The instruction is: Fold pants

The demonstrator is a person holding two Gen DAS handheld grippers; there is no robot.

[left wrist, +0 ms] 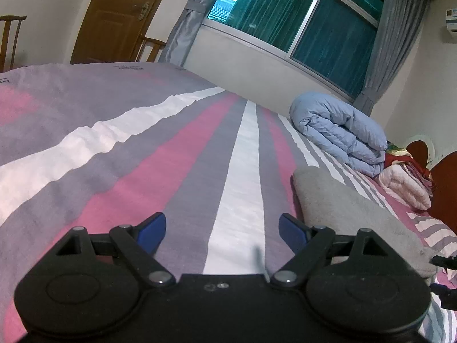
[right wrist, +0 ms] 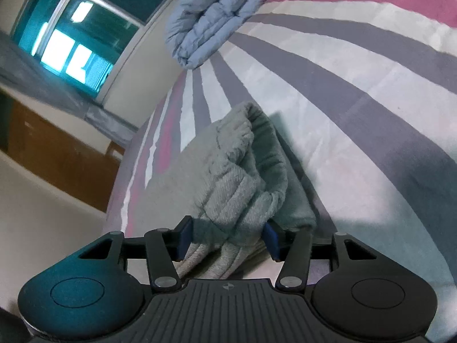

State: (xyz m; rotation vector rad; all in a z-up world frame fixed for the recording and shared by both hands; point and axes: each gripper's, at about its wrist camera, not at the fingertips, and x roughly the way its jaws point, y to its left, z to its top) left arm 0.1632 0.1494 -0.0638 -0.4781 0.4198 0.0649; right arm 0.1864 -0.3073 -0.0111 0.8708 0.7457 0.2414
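Note:
The grey fleece pants lie folded on the striped bedsheet, with the ribbed waistband bunched up toward the camera. My right gripper is shut on that bunched waistband, and the fabric fills the gap between its blue pads. In the left wrist view the pants show as a flat grey slab to the right. My left gripper is open low over the bare sheet, left of the pants, with nothing between its fingers.
A rolled light-blue quilt sits farther up the bed by the wall under the window. A folded pink blanket and a red-brown headboard are at the right. A wooden door and chairs stand beyond the bed's far left.

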